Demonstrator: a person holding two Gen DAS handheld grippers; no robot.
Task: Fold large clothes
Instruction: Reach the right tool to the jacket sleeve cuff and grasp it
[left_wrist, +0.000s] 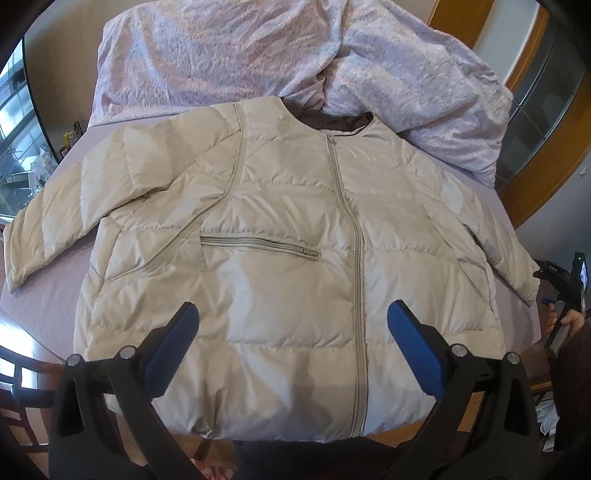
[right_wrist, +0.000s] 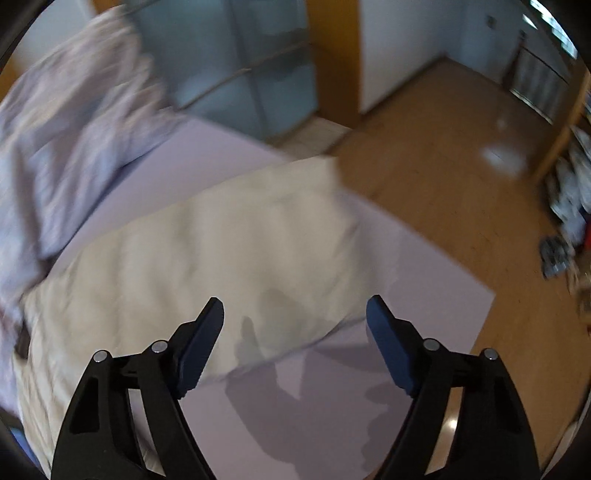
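A big cream puffy jacket (left_wrist: 288, 229) lies flat and zipped up on the bed (left_wrist: 48, 295), front side up, with both sleeves spread out to the sides and a crumpled lilac blanket (left_wrist: 258, 55) behind its collar. The left gripper (left_wrist: 291, 332) hangs over the bottom part of the jacket with its blue jaws spread wide and nothing between them. The right gripper (right_wrist: 295, 332) is over one sleeve's edge, its jaws spread and empty too; no writing can be read anywhere.
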